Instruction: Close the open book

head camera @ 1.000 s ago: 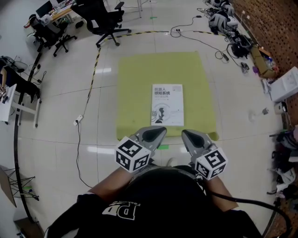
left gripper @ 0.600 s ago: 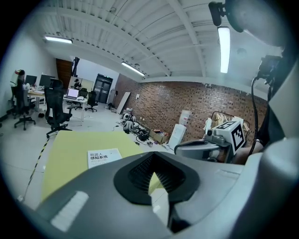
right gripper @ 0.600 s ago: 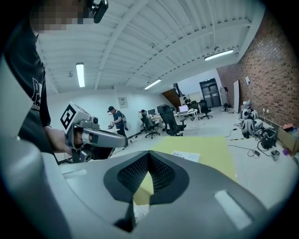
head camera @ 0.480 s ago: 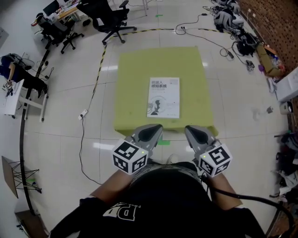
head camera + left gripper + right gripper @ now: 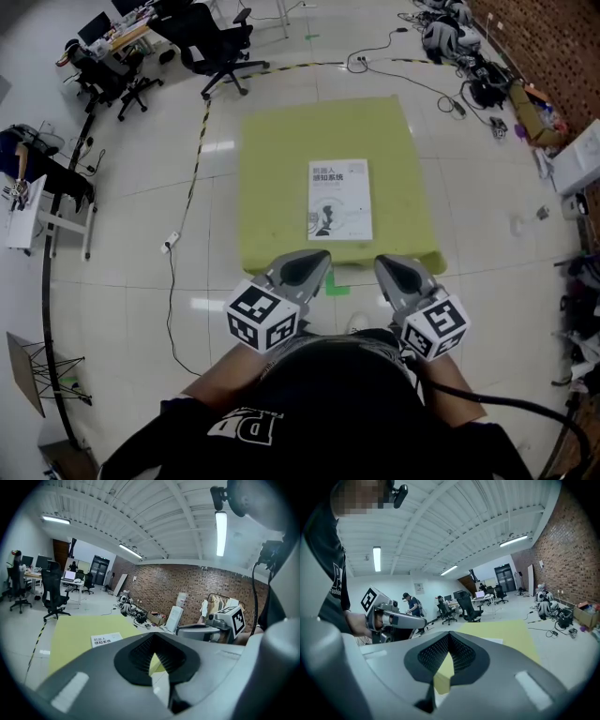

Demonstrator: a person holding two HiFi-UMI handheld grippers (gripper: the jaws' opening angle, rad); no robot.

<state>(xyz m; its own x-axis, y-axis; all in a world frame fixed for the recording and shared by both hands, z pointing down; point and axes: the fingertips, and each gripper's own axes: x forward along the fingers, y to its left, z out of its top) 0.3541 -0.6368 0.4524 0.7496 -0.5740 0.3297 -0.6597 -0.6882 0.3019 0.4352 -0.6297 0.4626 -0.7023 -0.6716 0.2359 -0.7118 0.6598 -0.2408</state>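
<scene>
Seen from the head view, a white paperback book lies cover up near the middle of a yellow-green square worktop, well ahead of both tools. It looks shut already, so the task seems done or close to it.

The left gripper and the right gripper hang side by side over the floor, just short of the worktop's near edge and close to the person's body. Each gripper's own view shows its grey fingers pressed together with nothing held; only worktop colour shows through the small gap behind the tips.

If the cover needs settling, it would likely be best to reach forward and lower closed fingers flat onto it near the free edge. Pressing gently would be safer than pinching, so the book does not slide.

From above it is hard to tell whether the cover lies fully flat, or which side the spine is on. The cover print is too small to read. The person's torso hides both forearms. In the left gripper view only a corner of the book shows above the tool's body.
</scene>
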